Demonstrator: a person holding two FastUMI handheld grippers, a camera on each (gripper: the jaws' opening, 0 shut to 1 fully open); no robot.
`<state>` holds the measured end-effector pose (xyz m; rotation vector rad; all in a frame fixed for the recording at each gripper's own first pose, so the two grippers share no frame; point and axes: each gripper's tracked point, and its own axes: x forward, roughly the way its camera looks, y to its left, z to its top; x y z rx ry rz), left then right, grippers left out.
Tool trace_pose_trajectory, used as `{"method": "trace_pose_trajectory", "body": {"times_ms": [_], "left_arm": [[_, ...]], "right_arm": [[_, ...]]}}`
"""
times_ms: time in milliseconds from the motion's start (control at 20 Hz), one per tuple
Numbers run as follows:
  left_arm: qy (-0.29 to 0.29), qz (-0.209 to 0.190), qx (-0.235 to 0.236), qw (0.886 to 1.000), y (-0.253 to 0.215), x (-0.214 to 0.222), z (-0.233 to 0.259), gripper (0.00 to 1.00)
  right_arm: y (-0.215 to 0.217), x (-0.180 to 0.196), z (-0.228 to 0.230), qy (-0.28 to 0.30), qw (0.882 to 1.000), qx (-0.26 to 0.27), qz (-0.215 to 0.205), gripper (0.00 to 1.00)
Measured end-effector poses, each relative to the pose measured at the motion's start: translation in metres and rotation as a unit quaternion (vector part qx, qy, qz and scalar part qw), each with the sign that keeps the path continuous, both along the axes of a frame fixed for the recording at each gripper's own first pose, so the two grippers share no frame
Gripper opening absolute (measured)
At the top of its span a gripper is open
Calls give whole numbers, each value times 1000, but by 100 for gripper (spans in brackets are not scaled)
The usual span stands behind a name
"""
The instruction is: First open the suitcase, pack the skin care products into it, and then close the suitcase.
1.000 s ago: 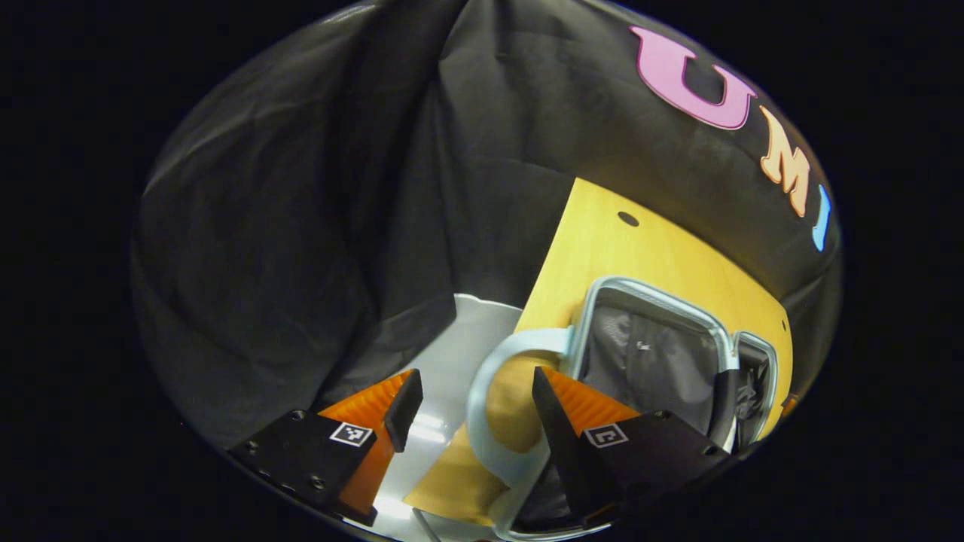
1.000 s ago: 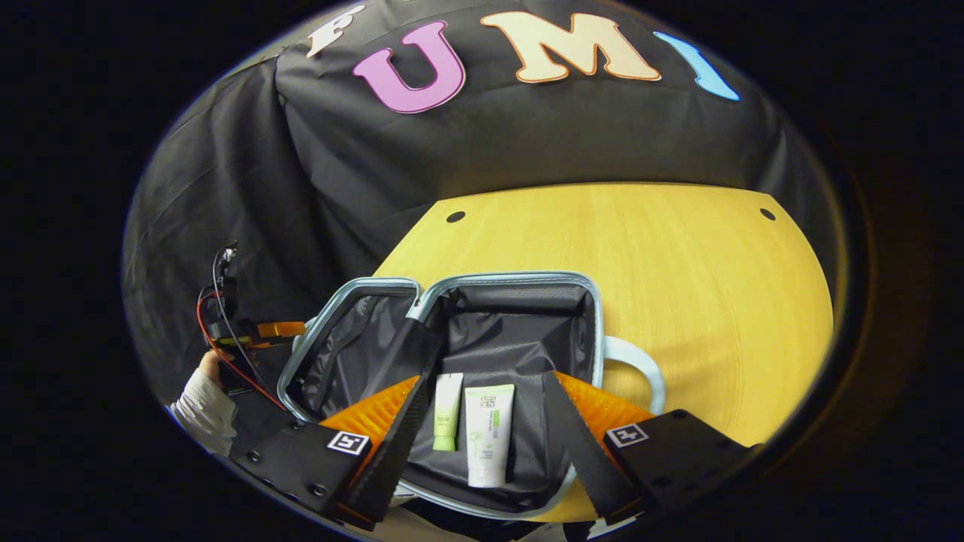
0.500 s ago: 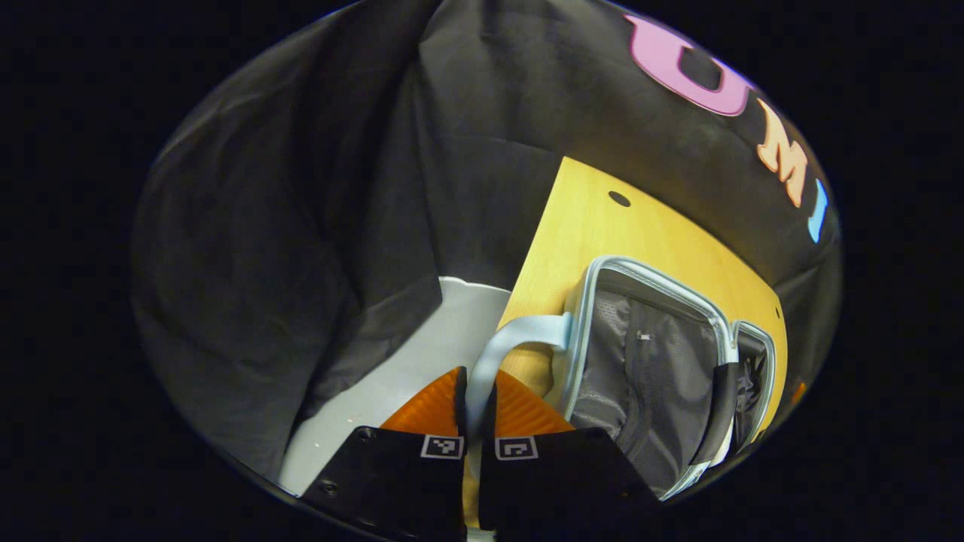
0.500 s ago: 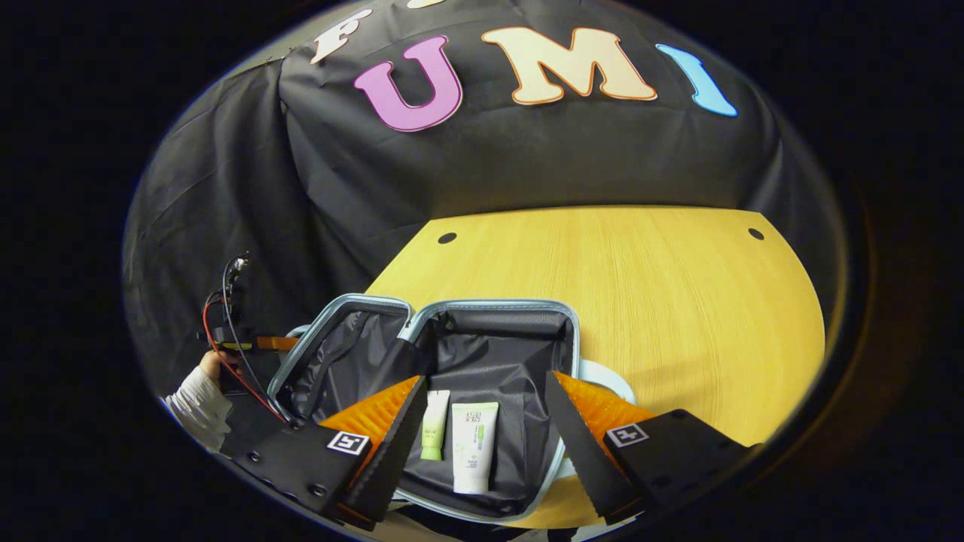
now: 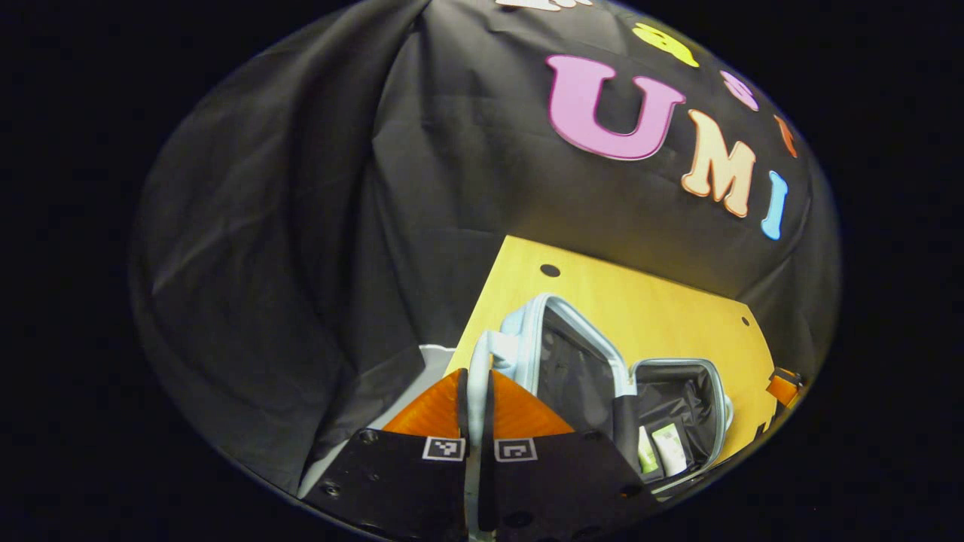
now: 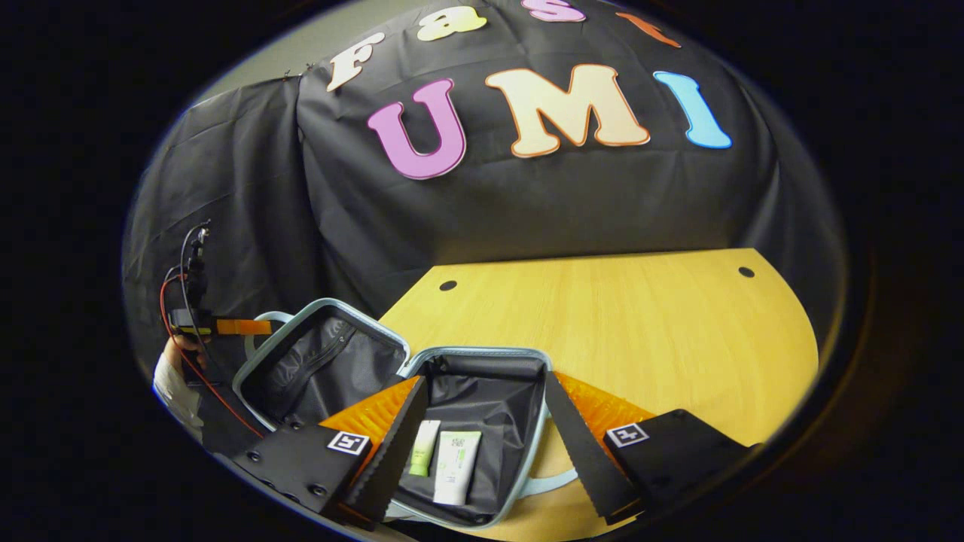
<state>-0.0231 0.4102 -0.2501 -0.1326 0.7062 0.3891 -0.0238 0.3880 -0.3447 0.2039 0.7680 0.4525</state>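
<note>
Closing step in hand, by the look of it. Suitcase [image 6: 422, 391] lay open on the tabletop [image 6: 640, 316]; two tubes [image 6: 444, 467] rested side by side inside its lower half, so packing judged done. Lid [image 5: 572, 361] stood raised and tilted over the lower half rather than flat on the tabletop. Left gripper [image 5: 476, 410] had its fingers clamped together on the pale blue handle [image 5: 477, 376] at the lid's outer edge, the strap pinched between them. Right gripper [image 6: 482, 444] hovered above the suitcase's lower half, fingers wide apart and gripping nothing, the tubes showing between them.

Next move, as judged: swing the lid over on its hinge and down onto the lower half, keeping the pinch on the handle firm, with the right gripper clear of the rim. State of the zip: cannot tell.
</note>
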Motion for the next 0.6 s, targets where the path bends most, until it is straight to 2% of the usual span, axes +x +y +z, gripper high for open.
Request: {"method": "trace_pose_trajectory", "body": {"times_ms": [250, 600], "left_arm": [[-38, -11, 13, 999, -66, 15, 48, 0], [-60, -77, 36, 995, -172, 49, 79, 0]], "right_arm": [[-47, 8, 12, -27, 999, 15, 6, 98], [-117, 11, 21, -33, 999, 33, -9, 98]]}}
